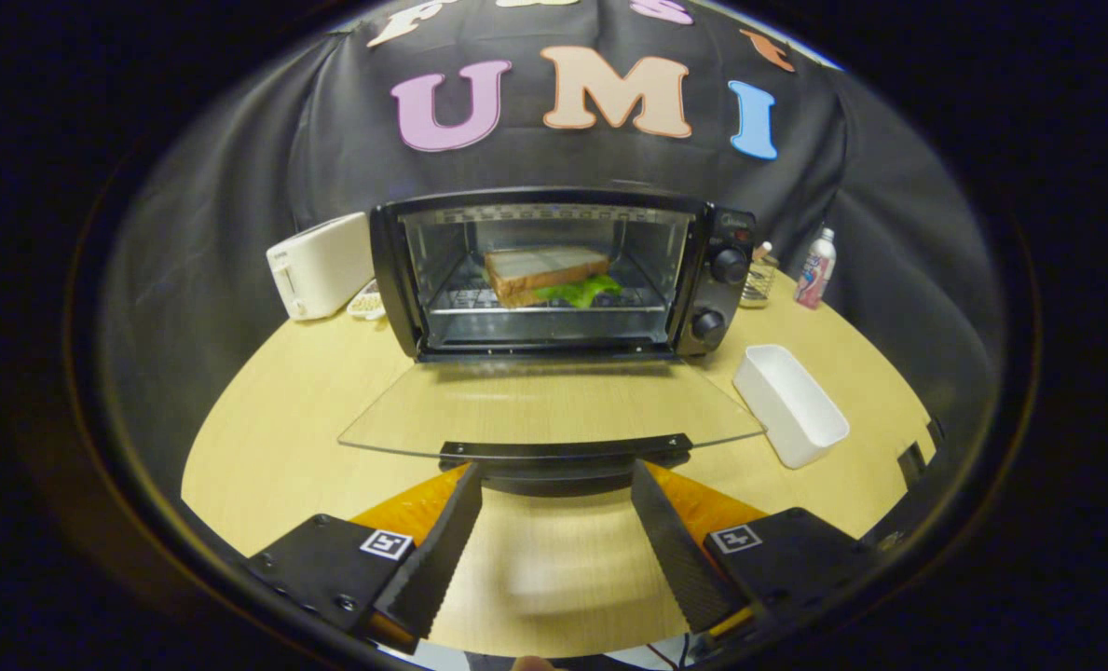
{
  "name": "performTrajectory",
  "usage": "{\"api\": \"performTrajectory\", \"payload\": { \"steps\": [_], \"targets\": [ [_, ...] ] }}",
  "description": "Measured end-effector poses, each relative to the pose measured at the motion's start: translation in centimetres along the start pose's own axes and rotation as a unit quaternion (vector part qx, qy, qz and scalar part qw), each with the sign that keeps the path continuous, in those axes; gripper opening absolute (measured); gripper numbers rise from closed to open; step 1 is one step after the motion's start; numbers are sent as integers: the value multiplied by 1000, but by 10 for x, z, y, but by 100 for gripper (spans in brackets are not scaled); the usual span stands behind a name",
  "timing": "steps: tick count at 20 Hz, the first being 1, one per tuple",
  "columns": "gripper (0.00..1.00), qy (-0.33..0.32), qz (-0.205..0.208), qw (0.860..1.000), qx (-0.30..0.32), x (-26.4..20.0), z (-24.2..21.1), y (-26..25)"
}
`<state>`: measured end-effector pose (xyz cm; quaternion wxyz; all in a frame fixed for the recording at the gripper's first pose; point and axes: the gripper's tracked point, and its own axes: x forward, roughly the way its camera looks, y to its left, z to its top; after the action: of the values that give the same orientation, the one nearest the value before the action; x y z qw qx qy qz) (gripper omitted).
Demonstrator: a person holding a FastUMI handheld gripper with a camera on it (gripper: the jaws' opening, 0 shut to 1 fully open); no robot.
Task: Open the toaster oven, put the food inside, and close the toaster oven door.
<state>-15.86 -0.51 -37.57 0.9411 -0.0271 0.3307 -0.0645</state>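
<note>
— Which step is in hand?

— The last one, by my reading. The sandwich (547, 273) already sits on the rack inside the toaster oven (563, 270), toward the middle of the cavity, with a green leaf sticking out at its right side. The glass door (554, 410) is folded all the way down, lying flat out over the surface (265, 419). So opening and loading look done — closing is what is left.

— And the hand-held gripper?

— The hand-held gripper (554, 536) is open and holds nothing; its two fingers are spread wide. The door handle (558, 457), a dark bar along the door's front edge, lies just ahead of the fingertips and roughly centred between them. I cannot tell whether the tips touch it.

— What does the next move call for?

— Probably getting under or onto that handle and swinging the door up and back in an arc about its hinge at the oven's foot, until it meets the frame. The lift has to follow the hinge, or the fingers may slip off the bar.

— Anything nearby to mind?

— A white tray (789, 403) stands just right of the door, close to its corner. A white toaster (319, 265) sits left of the oven, a bottle (815, 268) well back on the right.
</note>
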Motion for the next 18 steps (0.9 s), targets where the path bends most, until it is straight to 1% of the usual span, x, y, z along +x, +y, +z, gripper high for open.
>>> {"api": "performTrajectory", "payload": {
  "steps": [3, 7, 15, 18],
  "targets": [
    [100, -18, 2, 1000, 2, -4, 18, 1],
    [99, -40, 9, 999, 25, -6, 40, 3],
    [100, -79, 5, 996, 38, 0, 80, 3],
    [100, -91, 5, 995, 49, 9, 97, 4]
  ]
}}
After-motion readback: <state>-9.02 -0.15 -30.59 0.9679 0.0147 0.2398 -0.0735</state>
